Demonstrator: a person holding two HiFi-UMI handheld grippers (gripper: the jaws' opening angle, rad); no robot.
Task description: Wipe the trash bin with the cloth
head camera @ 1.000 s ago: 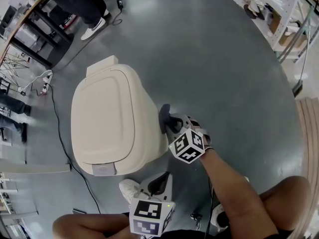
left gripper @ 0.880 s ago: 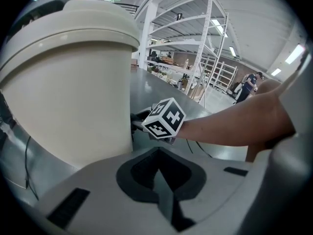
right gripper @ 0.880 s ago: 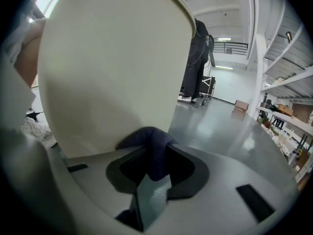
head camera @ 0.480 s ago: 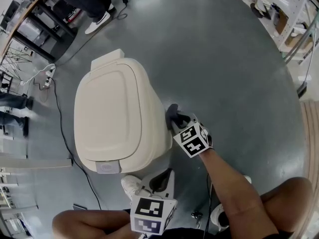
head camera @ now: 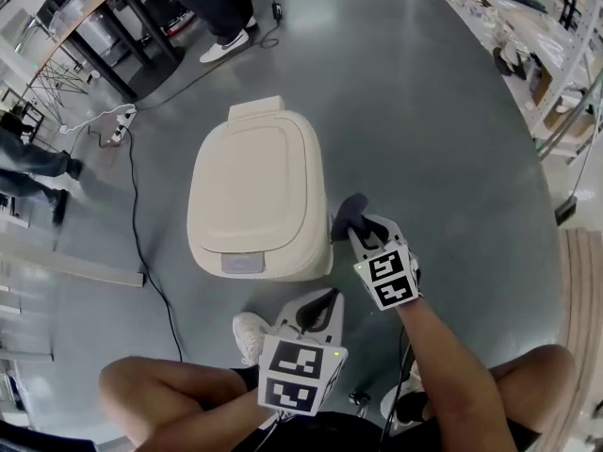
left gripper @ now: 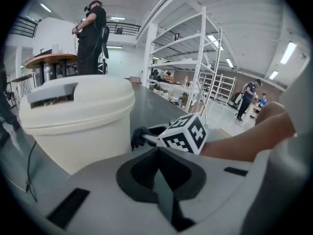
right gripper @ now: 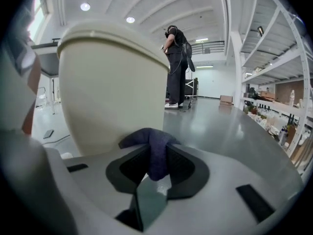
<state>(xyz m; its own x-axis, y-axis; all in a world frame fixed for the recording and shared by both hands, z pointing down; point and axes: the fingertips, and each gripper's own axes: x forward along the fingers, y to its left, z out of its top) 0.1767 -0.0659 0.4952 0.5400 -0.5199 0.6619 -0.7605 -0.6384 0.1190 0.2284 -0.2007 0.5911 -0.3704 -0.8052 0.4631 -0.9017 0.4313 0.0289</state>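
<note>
Trash bin (head camera: 254, 191) at centre frame, with the dark cloth (head camera: 350, 209) at its right wall, pinched in the right gripper (head camera: 361, 229); flat, steady pressure would likely wipe best, while the left gripper (head camera: 318, 311) sits closed and empty at lower centre.

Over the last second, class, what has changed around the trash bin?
Only the head view shifted, so the trash bin sits more central. The right gripper still holds the cloth at the bin's right side; the left gripper stays shut near its front.
</note>
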